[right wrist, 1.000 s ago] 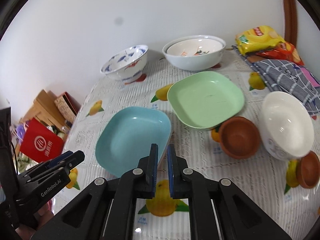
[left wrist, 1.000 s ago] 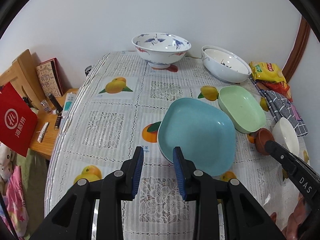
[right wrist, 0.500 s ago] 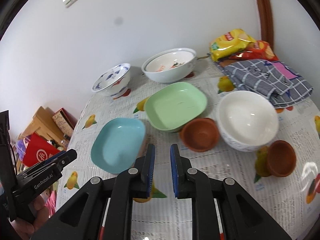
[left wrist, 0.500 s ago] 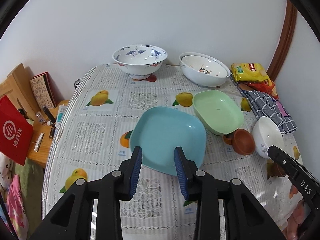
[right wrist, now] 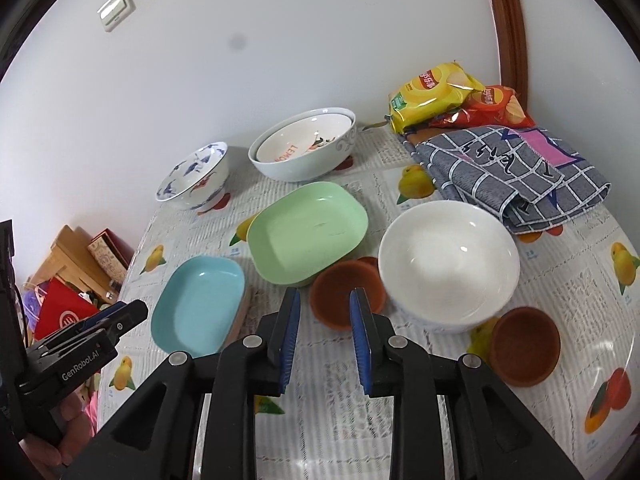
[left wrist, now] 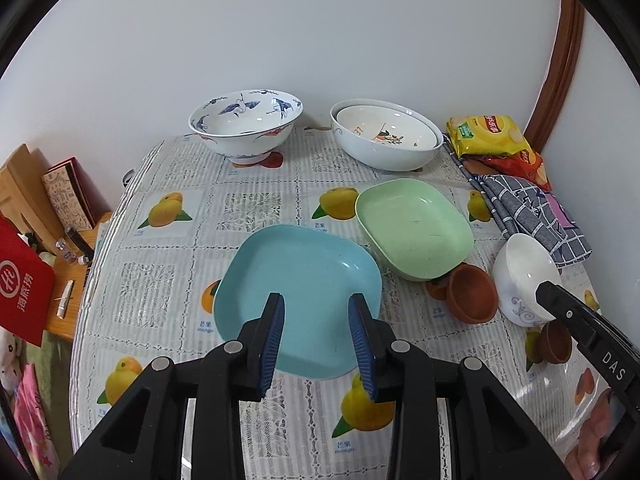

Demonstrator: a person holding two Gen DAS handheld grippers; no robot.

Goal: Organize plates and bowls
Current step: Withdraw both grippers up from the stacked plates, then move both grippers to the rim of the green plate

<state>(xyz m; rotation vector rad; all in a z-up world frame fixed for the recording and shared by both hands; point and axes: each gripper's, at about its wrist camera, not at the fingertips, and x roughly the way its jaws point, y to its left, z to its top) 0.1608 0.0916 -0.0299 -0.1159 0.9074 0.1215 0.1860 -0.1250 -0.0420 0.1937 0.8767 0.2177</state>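
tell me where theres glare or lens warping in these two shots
Left wrist view: black fisheye corners, the brown door frame bows, glare on the glossy fruit-print tablecloth at lower right. Right wrist view: same bowing, highlights inside the plain white bowl.

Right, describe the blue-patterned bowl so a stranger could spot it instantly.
Start at the white wall behind the fruit-print table. Two big bowls stand along it; the blue-patterned bowl is the left one. Unlike the nested white bowls beside it, it stands alone on a foot and carries blue birds.
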